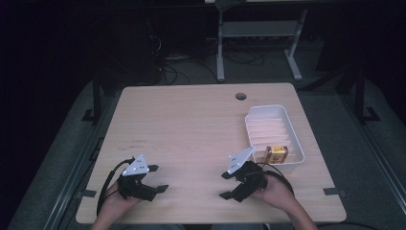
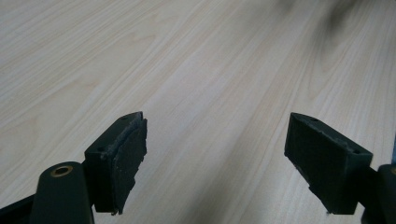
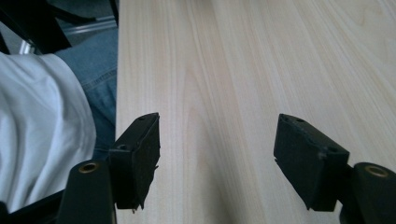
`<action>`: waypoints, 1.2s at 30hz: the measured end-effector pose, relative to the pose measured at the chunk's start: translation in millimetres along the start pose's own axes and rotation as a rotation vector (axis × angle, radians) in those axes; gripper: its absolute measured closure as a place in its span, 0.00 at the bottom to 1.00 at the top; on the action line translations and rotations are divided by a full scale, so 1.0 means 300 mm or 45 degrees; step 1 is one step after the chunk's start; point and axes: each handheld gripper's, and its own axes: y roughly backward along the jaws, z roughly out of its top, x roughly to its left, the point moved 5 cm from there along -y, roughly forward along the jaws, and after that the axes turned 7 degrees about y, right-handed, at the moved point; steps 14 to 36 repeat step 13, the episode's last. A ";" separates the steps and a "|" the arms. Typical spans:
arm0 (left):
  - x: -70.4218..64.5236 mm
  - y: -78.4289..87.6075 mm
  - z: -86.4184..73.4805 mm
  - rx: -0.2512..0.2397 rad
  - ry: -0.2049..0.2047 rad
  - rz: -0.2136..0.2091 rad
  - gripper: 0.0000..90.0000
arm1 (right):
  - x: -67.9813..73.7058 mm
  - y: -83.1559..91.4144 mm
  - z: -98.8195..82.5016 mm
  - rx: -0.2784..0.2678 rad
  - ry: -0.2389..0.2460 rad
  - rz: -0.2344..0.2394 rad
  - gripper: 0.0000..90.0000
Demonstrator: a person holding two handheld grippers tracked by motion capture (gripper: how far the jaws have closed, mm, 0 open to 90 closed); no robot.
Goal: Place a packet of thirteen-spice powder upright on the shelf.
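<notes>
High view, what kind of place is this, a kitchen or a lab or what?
Probably a lab or workshop set up for recording. A bare wooden table stands in a dark room, cables trail on the floor behind it, and a metal stand sits beyond.

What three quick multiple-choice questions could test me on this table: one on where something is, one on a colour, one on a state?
1. Where does the small box lie?
A. in the near end of the white tray
B. at the table's left edge
C. between the left gripper's fingers

2. What colour is the tray?
A. red
B. white
C. black

3. How do the fingers of the right gripper stand?
A. clamped on the box
B. pressed shut with nothing between
C. apart, with nothing between

Answers: 1 A, the high view shows the yellowish box inside the tray's near end. 2 B, its walls are plainly white. 3 C, the right gripper view shows bare wood between its fingers.
</notes>
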 end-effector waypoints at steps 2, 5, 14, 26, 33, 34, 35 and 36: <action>0.000 -0.001 -0.001 0.003 0.000 0.000 0.22 | 0.003 -0.007 0.000 0.006 -0.005 -0.008 0.34; -0.005 -0.005 -0.001 0.004 0.002 -0.004 0.22 | 0.008 -0.018 -0.002 -0.020 -0.013 -0.010 0.34; -0.008 -0.007 0.001 0.002 -0.004 -0.007 0.22 | 0.040 -0.058 -0.032 0.028 -0.046 -0.034 0.32; -0.008 -0.007 0.001 0.002 -0.004 -0.007 0.22 | 0.040 -0.058 -0.032 0.028 -0.046 -0.034 0.32; -0.008 -0.007 0.001 0.002 -0.004 -0.007 0.22 | 0.040 -0.058 -0.032 0.028 -0.046 -0.034 0.32; -0.008 -0.007 0.001 0.002 -0.004 -0.007 0.22 | 0.040 -0.058 -0.032 0.028 -0.046 -0.034 0.32; -0.008 -0.007 0.001 0.002 -0.004 -0.007 0.22 | 0.040 -0.058 -0.032 0.028 -0.046 -0.034 0.32; -0.008 -0.007 0.001 0.002 -0.004 -0.007 0.22 | 0.040 -0.058 -0.032 0.028 -0.046 -0.034 0.32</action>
